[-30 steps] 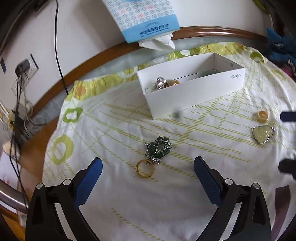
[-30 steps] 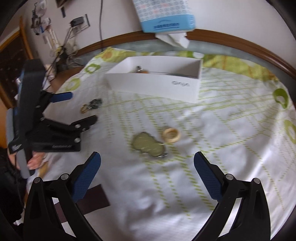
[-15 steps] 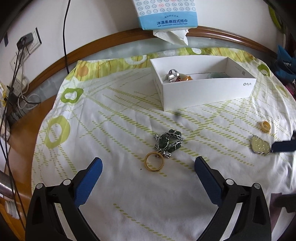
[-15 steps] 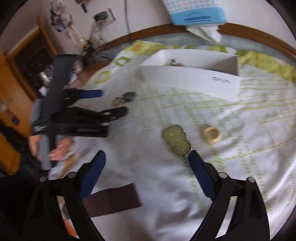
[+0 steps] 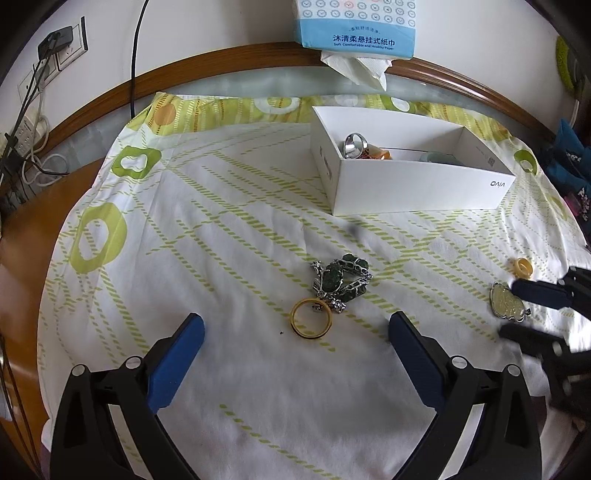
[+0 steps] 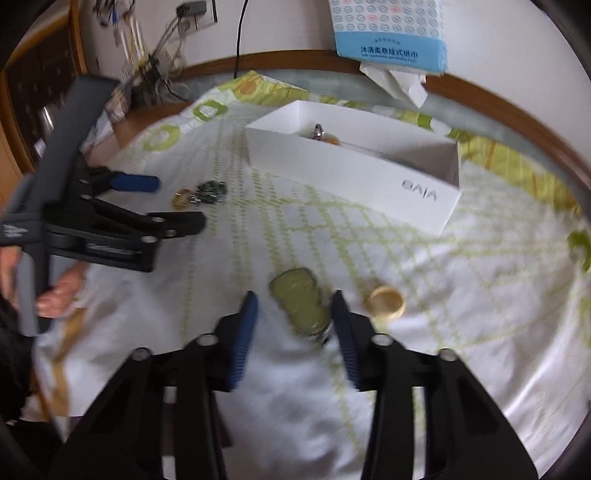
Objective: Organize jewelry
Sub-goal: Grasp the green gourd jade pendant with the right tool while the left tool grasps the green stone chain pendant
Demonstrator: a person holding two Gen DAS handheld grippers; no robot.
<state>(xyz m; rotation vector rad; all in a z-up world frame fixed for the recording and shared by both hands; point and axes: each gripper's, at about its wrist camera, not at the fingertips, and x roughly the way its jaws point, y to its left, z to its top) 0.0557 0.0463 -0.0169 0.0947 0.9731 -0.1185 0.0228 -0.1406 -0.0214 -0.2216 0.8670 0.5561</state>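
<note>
A pale green pendant (image 6: pixel 299 302) lies flat on the patterned cloth, and my right gripper (image 6: pixel 294 297) stands over it. Its jaws are closing with the pendant between them; a gap still shows at the left pad (image 6: pixel 248 314). A small yellow ring (image 6: pixel 386 302) sits just right of the pendant. My left gripper (image 5: pixel 296 323) is open above a gold ring (image 5: pixel 310 319) and a silver piece with green stones (image 5: pixel 341 278). The white box (image 5: pixel 417 188) behind holds a silver ring (image 5: pixel 354 144) and other pieces.
A blue tissue pack (image 5: pixel 354 26) hangs over the table's wooden rim (image 5: pixel 221 68) at the back. Cables and sockets (image 5: pixel 55 48) are on the wall at left. A person's hand (image 6: pixel 62 291) grips the left tool's handle.
My right gripper's jaws have narrowed from wide apart to close around the green pendant as it moved in over it. The left gripper rolled level and stayed open.
</note>
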